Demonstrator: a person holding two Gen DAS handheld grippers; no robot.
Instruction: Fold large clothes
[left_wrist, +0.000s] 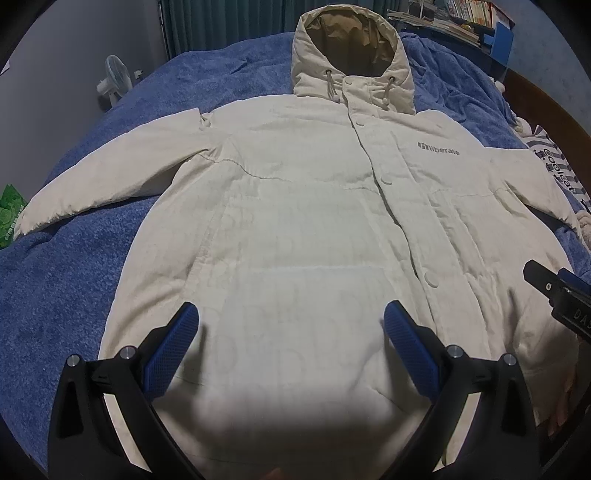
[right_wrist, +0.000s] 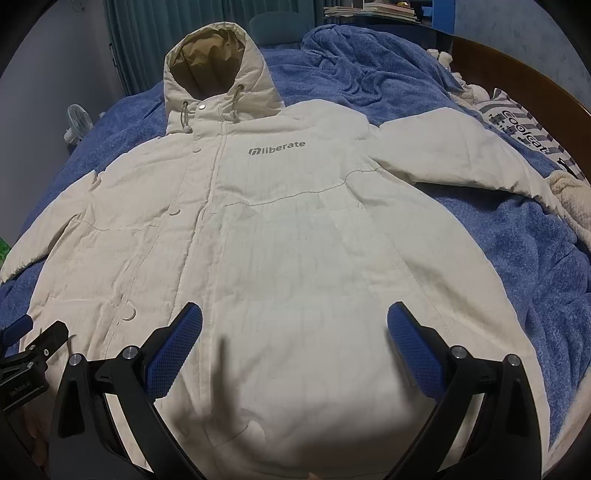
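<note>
On the bed, over a rumpled blue fleece blanket (left_wrist: 74, 258), a large cream-white padded hooded jacket (left_wrist: 295, 221) lies flat, front side up, hem at the near edge and hood (left_wrist: 347, 55) at the far end; the hood gapes open on a tan lining; two drawstrings hang at the collar; the snap placket runs down the middle, closed as far as can be seen; grey lettering "liberate" (right_wrist: 277, 147) sits on the chest. Both sleeves spread outward, the left one (left_wrist: 92, 184) reaching toward the left bed edge, the right one (right_wrist: 461, 155) running out toward a striped printed cushion (right_wrist: 524, 140) and a cream knitted item (right_wrist: 569, 199) at the far right.

Left gripper (left_wrist: 291, 321), black frame with blue textured pads (left_wrist: 173, 343), hovers above the lower left part of the jacket front; jaws spread wide, nothing between them; whether the tips touch cloth cannot be told. Right gripper (right_wrist: 295, 321), same build, hangs over the lower right part; jaws likewise wide apart and empty. Each tool shows at the edge of the other's view, side by side near the hem.

Far left, a small white fan (left_wrist: 114, 77) stands by the wall; teal curtains (right_wrist: 147, 44) behind; stacked books and papers (left_wrist: 443, 22) at the far right.
</note>
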